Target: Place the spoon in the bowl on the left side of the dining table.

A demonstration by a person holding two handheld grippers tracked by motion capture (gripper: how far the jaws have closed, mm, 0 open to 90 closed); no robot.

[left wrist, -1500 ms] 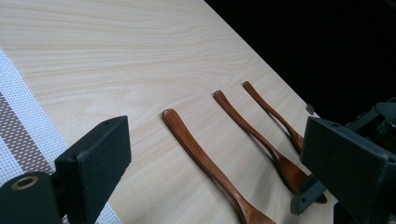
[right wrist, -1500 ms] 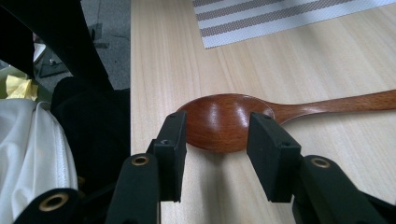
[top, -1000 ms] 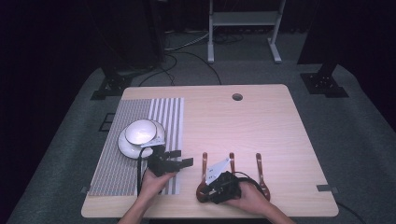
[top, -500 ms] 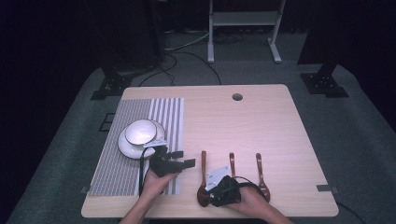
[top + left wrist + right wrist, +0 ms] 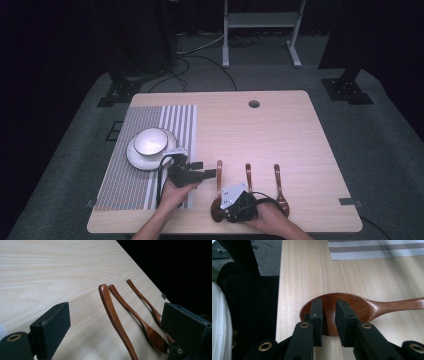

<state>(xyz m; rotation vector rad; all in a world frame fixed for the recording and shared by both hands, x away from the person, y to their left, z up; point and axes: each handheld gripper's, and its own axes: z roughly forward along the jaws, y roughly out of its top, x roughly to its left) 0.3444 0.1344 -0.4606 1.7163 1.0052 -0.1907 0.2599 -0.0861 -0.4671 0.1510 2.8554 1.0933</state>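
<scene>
Wooden spoon (image 5: 352, 305) lying near worktop (image 5: 280, 130) front edge; right claw (image 5: 329, 312) nearly together over its bowl, gripping nothing; left claw (image 5: 112, 322) gaping. Shallow pinch risking slip off edge.

Light falls from above onto the table (image 5: 280, 135), which is bright and evenly lit, while the floor and room around it sink into near black. The high view is soft and grainy (fine detail is lost). In the left gripper view the spoons (image 5: 117, 320) cast short soft shadows; the near jaws are blurred.
</scene>
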